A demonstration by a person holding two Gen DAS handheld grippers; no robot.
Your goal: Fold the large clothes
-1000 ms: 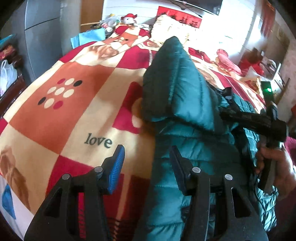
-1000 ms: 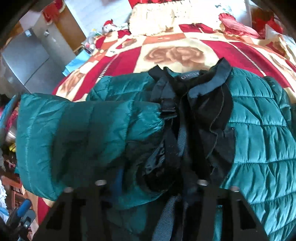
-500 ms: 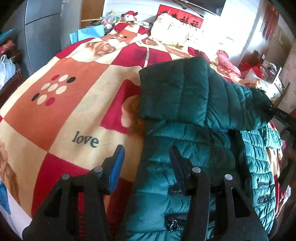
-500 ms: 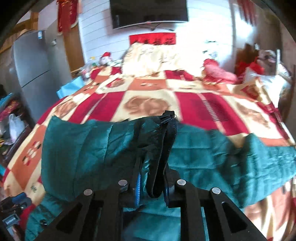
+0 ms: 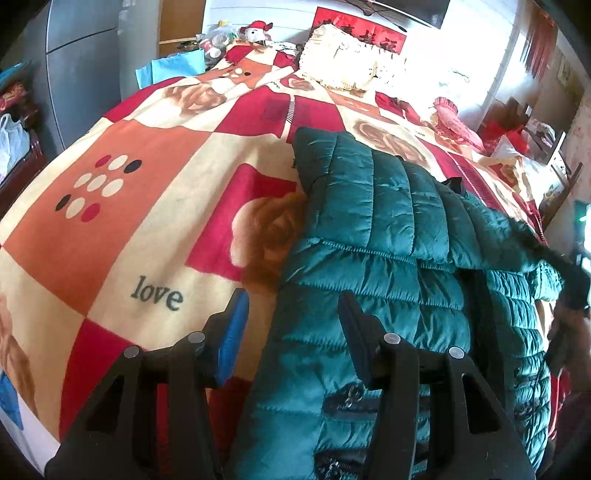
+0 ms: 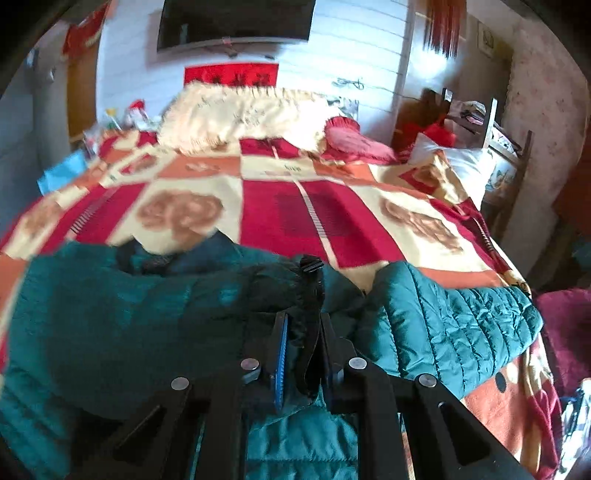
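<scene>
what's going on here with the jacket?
A person is folding a teal quilted puffer jacket on a red, orange and cream patterned blanket. The right gripper is shut on the jacket's dark sleeve cuff, with the sleeve laid across the body. The left gripper hangs open over the jacket's edge, gripping nothing.

My right claw [image 6: 301, 343]: jaws pinched tight on the dark cuff [image 6: 308, 295] of a green quilted jacket [image 6: 454, 332]. Jacket: spread over the near part of the bed, one sleeve folded across the body to my left, picture blurred there. Blanket [image 6: 280, 218]: red, orange and cream squares. Cream fringed pillow [image 6: 243, 118] at the head. Dark screen [image 6: 236, 22] on the white wall.
</scene>
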